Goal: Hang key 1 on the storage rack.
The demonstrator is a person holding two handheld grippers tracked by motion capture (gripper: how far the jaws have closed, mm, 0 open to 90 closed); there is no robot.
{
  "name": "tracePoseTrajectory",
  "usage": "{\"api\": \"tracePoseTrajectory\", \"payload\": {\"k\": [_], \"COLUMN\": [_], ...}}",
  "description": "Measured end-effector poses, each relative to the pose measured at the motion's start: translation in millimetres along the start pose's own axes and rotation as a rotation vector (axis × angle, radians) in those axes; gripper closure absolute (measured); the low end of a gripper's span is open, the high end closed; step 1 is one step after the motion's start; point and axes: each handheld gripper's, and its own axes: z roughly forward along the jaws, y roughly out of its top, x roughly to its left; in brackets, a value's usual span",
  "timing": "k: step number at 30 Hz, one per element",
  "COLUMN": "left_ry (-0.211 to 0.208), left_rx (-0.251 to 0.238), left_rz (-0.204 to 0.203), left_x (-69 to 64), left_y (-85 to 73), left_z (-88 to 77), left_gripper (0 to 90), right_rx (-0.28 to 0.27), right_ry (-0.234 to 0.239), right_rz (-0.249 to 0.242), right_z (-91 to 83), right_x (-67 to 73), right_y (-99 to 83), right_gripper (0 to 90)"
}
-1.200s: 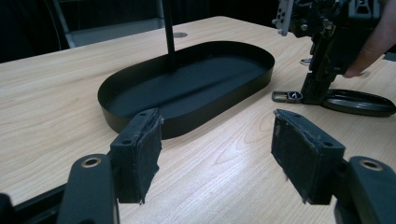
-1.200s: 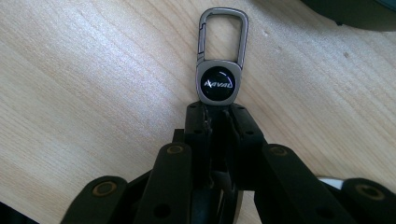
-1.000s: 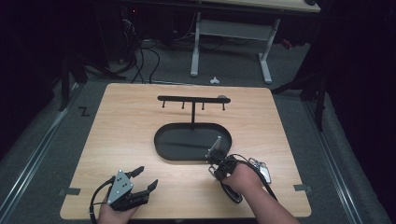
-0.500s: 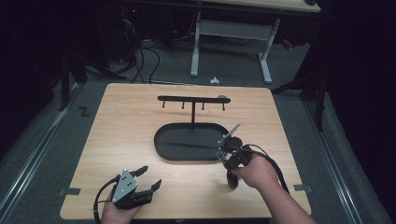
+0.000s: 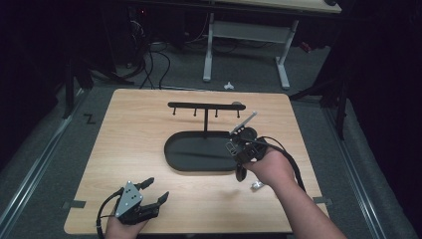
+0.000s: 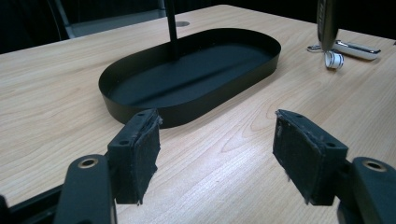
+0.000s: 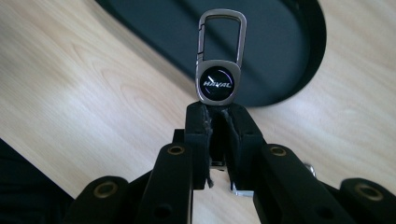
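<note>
- The keychain (image 7: 219, 70) sits pinched by its lower end between the jaws of the right gripper (image 7: 219, 122), its round badge just above the pads and the clip loop sticking out past them.
- So those jaws are narrow and clamped on it. In the high view the right gripper (image 5: 242, 130) hangs above the near right end of the black tray (image 5: 175, 158).
- Beyond the jaws stands the hook rack (image 5: 205, 106), a bar on a post rising out of the tray.
- I'd say this is the carry step: keychain picked up, not hung yet.
- Next move probably needs the clip loop lined up with one of the little hooks under the bar, then slipped over it before letting go.
- The left gripper (image 6: 215, 149) rests near the table's front edge, jaws wide with nothing between them, tray ahead of them.
- A small white thing (image 5: 257, 185) lies on the table (image 5: 134, 129) behind the right jaws, by the hand; can't tell what it is.
</note>
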Motion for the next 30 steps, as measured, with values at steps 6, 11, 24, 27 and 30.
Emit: {"api": "tracePoseTrajectory", "payload": {"k": [6, 11, 24, 27, 30], "left_ry": [-0.001, 0.004, -0.004, -0.005, -0.010], "left_rx": [0.000, -0.001, 0.013, 0.011, 0.017], "left_rz": [-0.004, -0.004, 0.006, 0.004, 0.006], "left_x": [0.9, 1.2, 0.1, -0.2, -1.1], "left_y": [-0.7, -1.5, -2.0, -2.0, -1.9], "left_z": [-2.5, -5.2, -5.0, -4.7, -3.2], "left_gripper": [32.3, 32.3, 32.4, 32.4, 32.4], "right_rx": [-0.012, -0.041, -0.105, -0.114, -0.115], "right_ry": [0.001, 0.007, -0.014, -0.020, -0.028], "right_rz": [-0.011, 0.010, 0.044, 0.055, 0.062], "right_z": [0.9, 2.2, -11.9, -13.0, -11.1], "right_x": [3.4, 0.3, -14.2, -13.8, -15.2], "right_y": [18.5, 31.9, 61.8, 70.7, 75.3], "right_gripper": [80.7, 80.7, 80.7, 80.7, 80.7]}}
